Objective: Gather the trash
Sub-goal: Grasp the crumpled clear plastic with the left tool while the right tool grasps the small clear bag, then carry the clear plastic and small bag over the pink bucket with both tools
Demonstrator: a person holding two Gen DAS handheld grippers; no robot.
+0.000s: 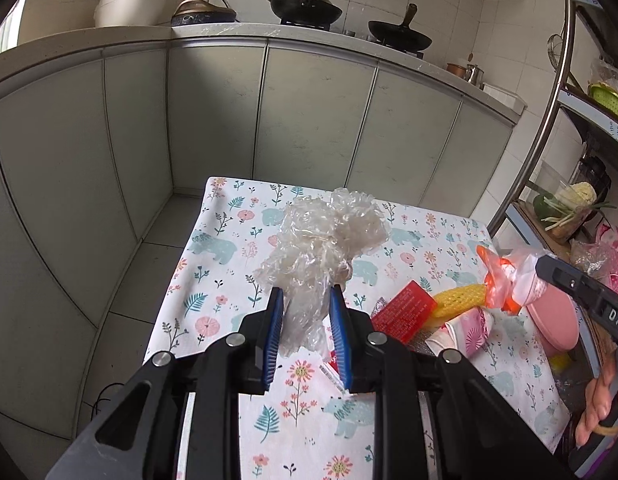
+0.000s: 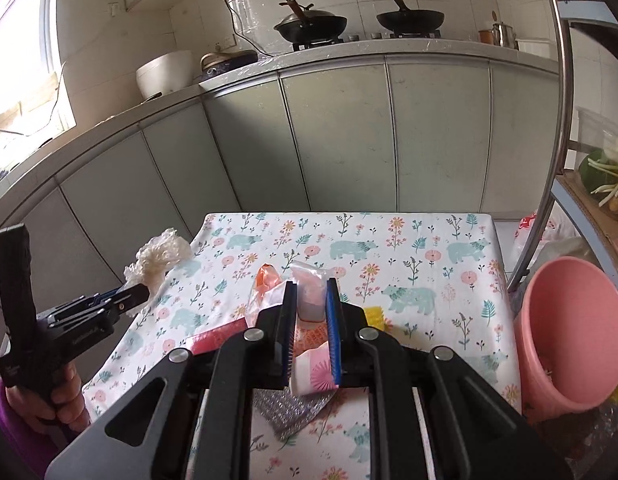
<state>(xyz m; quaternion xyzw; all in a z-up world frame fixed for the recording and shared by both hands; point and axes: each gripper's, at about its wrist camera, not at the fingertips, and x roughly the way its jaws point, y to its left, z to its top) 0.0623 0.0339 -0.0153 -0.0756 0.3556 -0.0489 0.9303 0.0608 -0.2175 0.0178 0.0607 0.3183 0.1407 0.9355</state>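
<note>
Your left tongs (image 1: 307,296) pinch a crumpled clear plastic bag (image 1: 325,232), lifted over the floral worktop (image 1: 229,280). Your right tongs (image 2: 312,292) pinch a small orange-and-clear wrapper (image 2: 309,280), raised above the worktop. On their black body only the letters "DAS" (image 1: 617,315) can be read. Below lie a red packet (image 1: 405,312) with print too small to read, a yellow foam net (image 1: 457,298) and a pink-patterned paper cup (image 2: 315,372). A pink bin (image 2: 573,336) stands just beside the worktop's right edge.

Left claw (image 1: 307,300) tight on crumpled clear plastic (image 1: 321,236) above the floral tablecloth (image 1: 229,280).
</note>
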